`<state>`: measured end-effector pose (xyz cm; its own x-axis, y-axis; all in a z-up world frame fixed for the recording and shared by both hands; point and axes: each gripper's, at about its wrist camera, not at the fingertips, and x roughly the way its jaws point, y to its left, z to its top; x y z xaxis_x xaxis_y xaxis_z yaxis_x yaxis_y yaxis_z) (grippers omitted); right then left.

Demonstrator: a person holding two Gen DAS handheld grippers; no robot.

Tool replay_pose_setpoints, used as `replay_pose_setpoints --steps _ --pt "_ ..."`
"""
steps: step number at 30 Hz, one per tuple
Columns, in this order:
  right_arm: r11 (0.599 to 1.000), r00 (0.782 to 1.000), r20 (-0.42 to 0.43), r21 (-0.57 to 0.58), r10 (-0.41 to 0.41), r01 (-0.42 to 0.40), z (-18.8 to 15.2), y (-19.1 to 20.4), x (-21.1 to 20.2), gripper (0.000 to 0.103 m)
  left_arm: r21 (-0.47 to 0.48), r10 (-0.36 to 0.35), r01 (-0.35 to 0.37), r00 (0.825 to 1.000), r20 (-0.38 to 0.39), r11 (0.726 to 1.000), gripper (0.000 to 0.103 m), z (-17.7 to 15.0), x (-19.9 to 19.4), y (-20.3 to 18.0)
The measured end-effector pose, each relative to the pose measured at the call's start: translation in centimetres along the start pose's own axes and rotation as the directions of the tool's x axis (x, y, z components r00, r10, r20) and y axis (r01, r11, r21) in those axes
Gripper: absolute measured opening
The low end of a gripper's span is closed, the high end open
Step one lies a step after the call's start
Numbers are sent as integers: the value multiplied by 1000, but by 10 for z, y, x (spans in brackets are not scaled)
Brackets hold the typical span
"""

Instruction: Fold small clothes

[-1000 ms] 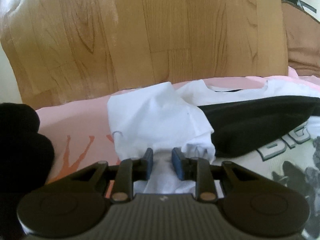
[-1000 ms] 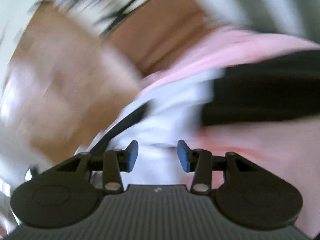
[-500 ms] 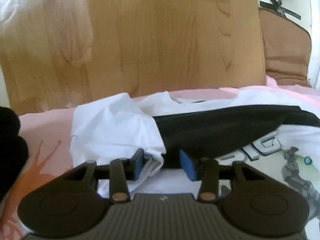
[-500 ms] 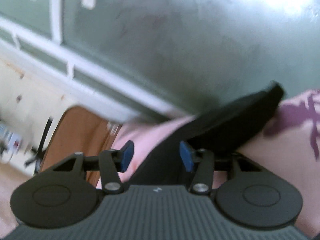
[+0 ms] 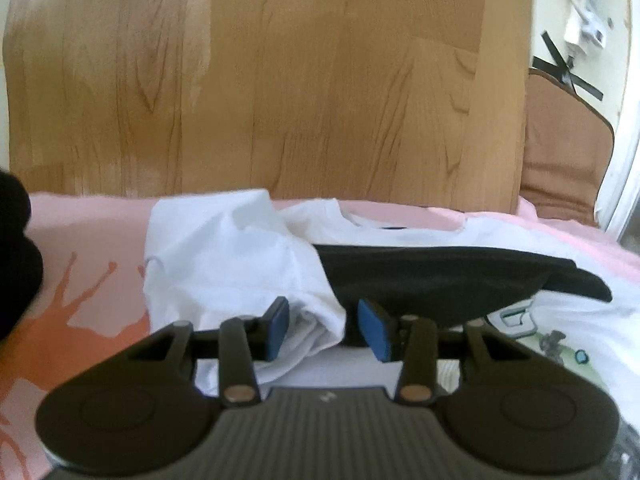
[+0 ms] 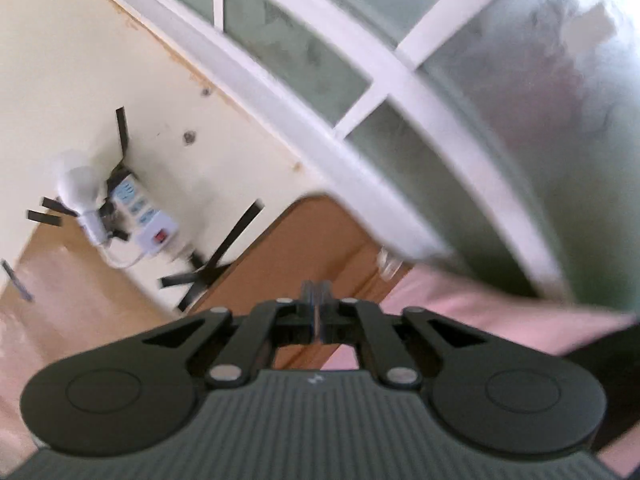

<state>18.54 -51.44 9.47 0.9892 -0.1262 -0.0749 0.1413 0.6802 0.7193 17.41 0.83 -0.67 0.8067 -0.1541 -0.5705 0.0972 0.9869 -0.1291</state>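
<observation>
two risks looming: left hand-held gripper (image 5: 323, 330), spread around the white shirt (image 5: 240, 264) fold on the pink bed (image 5: 80, 232), catching the black garment (image 5: 440, 280) too; right hand-held gripper (image 6: 316, 314), closing empty, aiming off the bed.

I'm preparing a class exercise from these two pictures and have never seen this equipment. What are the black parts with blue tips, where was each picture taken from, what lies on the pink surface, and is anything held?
No robot here: a person carries a two-finger gripper in each hand, with a camera on each looking along its fingers. The left camera shows the left gripper with jaws apart, a fold of the white T-shirt between them but not pinched. A black garment lies across the shirt on the pink bedsheet, before a wooden headboard. The right gripper is lifted, aimed at a wall and window; its jaws are closing, nearly together, with nothing visible between them.
</observation>
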Motion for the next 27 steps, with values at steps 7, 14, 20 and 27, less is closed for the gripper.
replay_pose_setpoints --steps 7,14,20,27 --pt "790 967 -227 569 -116 228 -49 -88 -56 53 -25 -40 40 999 -30 999 44 1 2 6" --pt "658 934 -199 666 -297 351 -45 -131 -99 65 -19 -41 41 998 -38 999 47 0 3 5" --pt "685 918 -125 630 -375 366 -38 -136 -114 65 -2 -34 34 999 -33 999 48 -1 3 3" --pt "743 909 -75 551 -410 380 -35 -141 -117 38 1 -37 37 999 -32 999 50 -1 3 3"
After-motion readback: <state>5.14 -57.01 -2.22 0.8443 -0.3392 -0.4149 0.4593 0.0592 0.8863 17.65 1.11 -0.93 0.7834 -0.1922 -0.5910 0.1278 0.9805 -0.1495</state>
